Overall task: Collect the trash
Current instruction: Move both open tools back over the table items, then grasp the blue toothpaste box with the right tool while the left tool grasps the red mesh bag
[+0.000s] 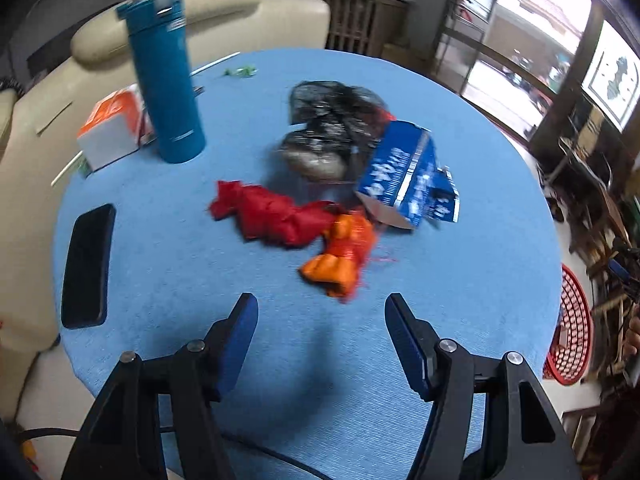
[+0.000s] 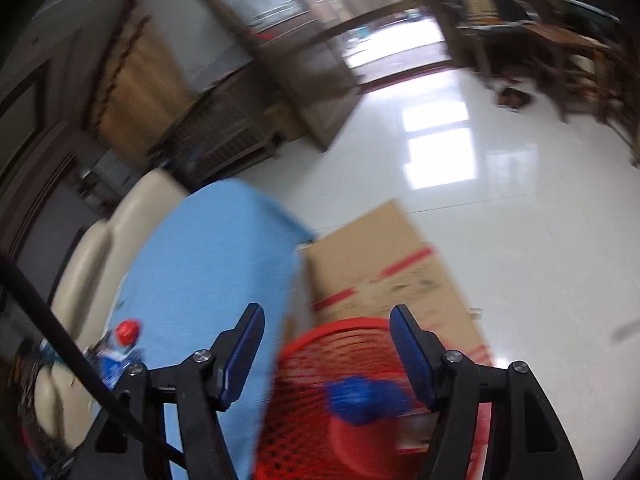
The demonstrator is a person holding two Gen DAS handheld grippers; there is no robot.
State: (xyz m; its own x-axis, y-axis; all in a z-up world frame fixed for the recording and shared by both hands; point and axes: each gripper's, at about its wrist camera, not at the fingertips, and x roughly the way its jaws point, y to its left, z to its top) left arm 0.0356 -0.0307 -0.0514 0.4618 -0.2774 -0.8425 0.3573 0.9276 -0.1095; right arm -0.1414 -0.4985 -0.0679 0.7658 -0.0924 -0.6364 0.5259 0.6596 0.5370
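The left gripper (image 1: 321,306) hangs spread and empty over the blue table (image 1: 460,300). Just ahead of its tips lies an orange wrapper (image 1: 340,258), touching a red bag (image 1: 268,214); beyond them sit a blue carton (image 1: 408,176) and a black bag (image 1: 332,120). The right gripper (image 2: 327,318) is also spread and empty, above a red basket (image 2: 320,420) holding blurred blue trash (image 2: 364,398).

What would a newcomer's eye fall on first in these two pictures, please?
Probably the bright litter mid-table on the blue tablecloth: a red bag, an orange bag and a torn blue carton, just beyond the open left gripper. Next, the red mesh basket under the open right gripper.
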